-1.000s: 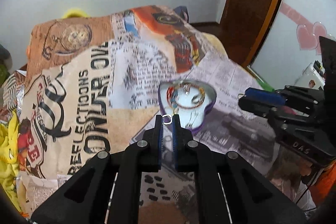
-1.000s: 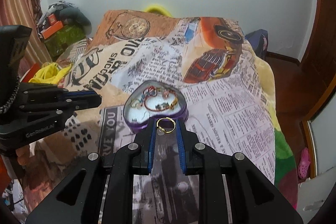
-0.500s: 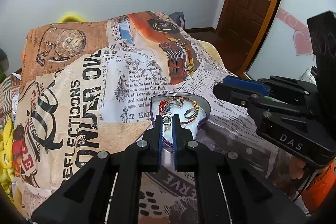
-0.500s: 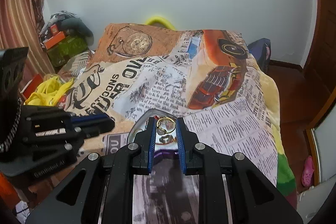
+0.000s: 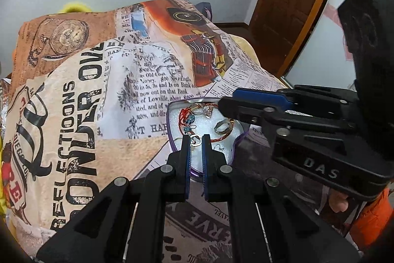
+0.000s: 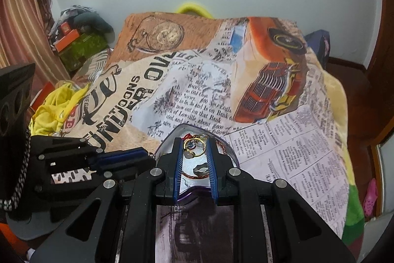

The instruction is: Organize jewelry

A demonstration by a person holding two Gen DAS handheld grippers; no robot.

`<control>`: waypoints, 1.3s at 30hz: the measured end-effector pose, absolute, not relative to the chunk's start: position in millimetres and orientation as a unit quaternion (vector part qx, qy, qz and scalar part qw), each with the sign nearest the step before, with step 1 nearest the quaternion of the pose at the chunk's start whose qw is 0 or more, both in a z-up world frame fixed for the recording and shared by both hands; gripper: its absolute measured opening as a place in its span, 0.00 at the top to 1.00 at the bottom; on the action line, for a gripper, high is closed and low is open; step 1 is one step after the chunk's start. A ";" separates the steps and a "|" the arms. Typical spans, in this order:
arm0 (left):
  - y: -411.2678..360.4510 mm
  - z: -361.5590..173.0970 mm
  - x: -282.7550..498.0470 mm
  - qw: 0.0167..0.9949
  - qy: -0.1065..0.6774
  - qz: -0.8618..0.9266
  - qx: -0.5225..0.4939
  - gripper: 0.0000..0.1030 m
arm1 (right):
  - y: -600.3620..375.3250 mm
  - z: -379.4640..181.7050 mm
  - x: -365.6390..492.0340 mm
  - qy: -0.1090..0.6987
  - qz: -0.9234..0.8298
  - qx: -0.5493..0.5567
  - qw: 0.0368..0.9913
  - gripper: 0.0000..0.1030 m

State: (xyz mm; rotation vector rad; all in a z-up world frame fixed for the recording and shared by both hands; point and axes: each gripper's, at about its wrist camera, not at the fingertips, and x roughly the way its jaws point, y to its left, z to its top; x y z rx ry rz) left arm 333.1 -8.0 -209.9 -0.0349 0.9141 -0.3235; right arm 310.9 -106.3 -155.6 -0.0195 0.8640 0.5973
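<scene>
Both grippers have closed in over the heart-shaped tin (image 5: 170,137) since a second ago: the left gripper (image 5: 196,139) pinches a small silver ring (image 5: 195,139), the right gripper (image 6: 195,148) a gold ring (image 6: 194,147). Tiny rings could slip or snag the red bracelet (image 5: 183,120) and rings already lying in the tin on the bedspread (image 5: 138,80)

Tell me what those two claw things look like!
Both are black plastic. The left gripper and right gripper each have two flat fingers lined with ribbed blue pads, joined by black bars with shiny silver pins. The right one's side says DAS in pale letters. An orange sleeve shows behind it.
</scene>
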 end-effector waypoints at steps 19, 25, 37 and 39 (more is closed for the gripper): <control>-4.5 -208.0 332.7 0.881 0.443 -0.165 -0.029 0.94 | -98.7 -159.9 315.2 0.437 0.281 -0.023 0.854 0.80; -1.8 -185.5 318.1 0.892 0.425 -0.153 -0.022 0.93 | -104.9 -142.2 305.4 0.418 0.273 -0.020 0.866 0.73; 0.0 -88.0 250.5 0.938 0.327 -0.112 -0.014 0.92 | -130.0 -57.8 243.0 0.313 0.241 -0.019 0.919 0.73; -0.4 -67.8 232.8 0.948 0.301 -0.103 -0.009 0.92 | -135.0 -36.1 222.6 0.278 0.232 -0.020 0.932 0.73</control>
